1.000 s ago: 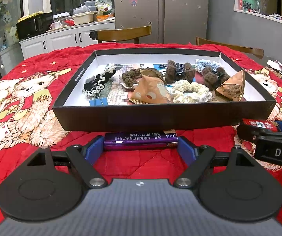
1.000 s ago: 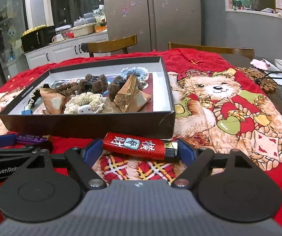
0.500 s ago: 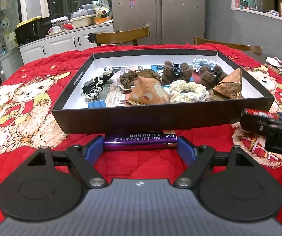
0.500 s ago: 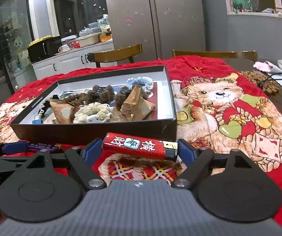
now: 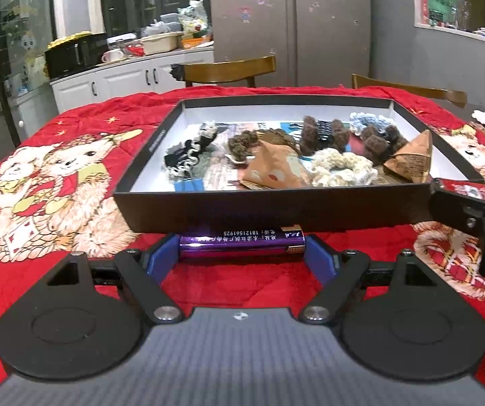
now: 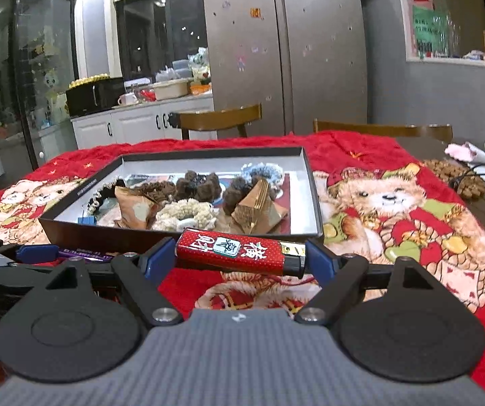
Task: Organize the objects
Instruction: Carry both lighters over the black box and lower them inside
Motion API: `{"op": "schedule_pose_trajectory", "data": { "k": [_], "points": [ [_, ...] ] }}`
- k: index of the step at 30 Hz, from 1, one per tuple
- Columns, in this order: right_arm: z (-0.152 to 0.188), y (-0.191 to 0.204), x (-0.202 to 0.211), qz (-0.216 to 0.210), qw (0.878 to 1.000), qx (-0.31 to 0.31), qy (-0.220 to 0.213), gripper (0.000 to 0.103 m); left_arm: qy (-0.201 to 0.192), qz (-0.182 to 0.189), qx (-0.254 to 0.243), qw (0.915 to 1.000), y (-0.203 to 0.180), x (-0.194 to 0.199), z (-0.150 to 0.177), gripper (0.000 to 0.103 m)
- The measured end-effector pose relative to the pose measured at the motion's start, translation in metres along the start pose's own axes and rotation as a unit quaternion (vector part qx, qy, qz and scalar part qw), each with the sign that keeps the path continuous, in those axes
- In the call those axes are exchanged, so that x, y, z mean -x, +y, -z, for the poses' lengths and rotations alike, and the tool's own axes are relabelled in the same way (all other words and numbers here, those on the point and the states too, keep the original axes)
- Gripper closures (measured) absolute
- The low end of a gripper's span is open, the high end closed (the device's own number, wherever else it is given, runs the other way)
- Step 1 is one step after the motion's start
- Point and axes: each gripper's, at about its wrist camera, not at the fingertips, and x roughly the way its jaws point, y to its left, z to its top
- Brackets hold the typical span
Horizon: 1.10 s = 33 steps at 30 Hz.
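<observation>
Left wrist: left hand-held gripper [image 5: 241, 251] clamped purple lighter [image 5: 240, 243] at black box [image 5: 276, 209] near wall; right hand-held gripper [image 6: 240, 256] clamped red lighter [image 6: 232, 251] crosswise.

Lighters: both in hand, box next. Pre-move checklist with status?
1. Left gripper shut on purple lighter, held end to end: ok.
2. Right gripper shut on red lighter: ok, though it sits slightly tilted.
3. Red lighter above the box's near wall: ok.
4. Purple lighter above that wall: not ok, it sits lower.
5. Free landing spot inside: ok, bare floor at the box's right side.
6. Gap between the two grippers: cannot tell.
</observation>
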Motion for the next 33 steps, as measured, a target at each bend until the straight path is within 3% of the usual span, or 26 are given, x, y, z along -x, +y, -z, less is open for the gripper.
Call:
{"op": "schedule_pose_trajectory", "data": {
  "k": [7, 11, 14, 16, 19, 25, 32, 33],
  "points": [
    [-0.023, -0.013, 0.022, -0.029, 0.998, -0.032, -0.039, 0.021, -0.018, 0.025, -0.009, 0.9995, -0.004, 0.020, -0.009, 0.019],
    [-0.045, -0.022, 0.030, -0.011, 0.996, -0.072, -0.057, 0.021, -0.049, 0.030, -0.007, 0.9983, -0.001, 0.038, -0.025, 0.019],
    [-0.076, -0.025, 0.030, -0.001, 0.993, -0.102, -0.051, 0.021, -0.056, 0.041, 0.017, 0.9974, 0.011, 0.046, -0.049, 0.019],
    [-0.098, -0.026, 0.026, -0.021, 0.992, -0.118, -0.042, 0.021, -0.058, 0.041, 0.030, 0.9970, 0.020, 0.047, -0.070, 0.019],
    [-0.128, -0.022, 0.009, -0.033, 0.992, -0.120, -0.028, 0.021, -0.079, 0.033, 0.015, 0.9962, 0.028, 0.044, -0.105, 0.019],
    [-0.159, -0.013, -0.054, -0.020, 0.989, -0.145, 0.010, 0.021, -0.104, 0.028, -0.007, 0.9942, 0.030, 0.015, -0.155, 0.019],
    [-0.159, 0.003, -0.120, 0.009, 0.986, -0.162, 0.022, 0.021, -0.087, 0.049, 0.033, 0.9944, 0.050, -0.058, -0.183, 0.019],
    [-0.158, 0.006, -0.130, 0.011, 0.987, -0.158, 0.024, 0.021, -0.067, 0.053, 0.017, 0.9962, 0.050, -0.073, -0.185, 0.019]
  ]
}}
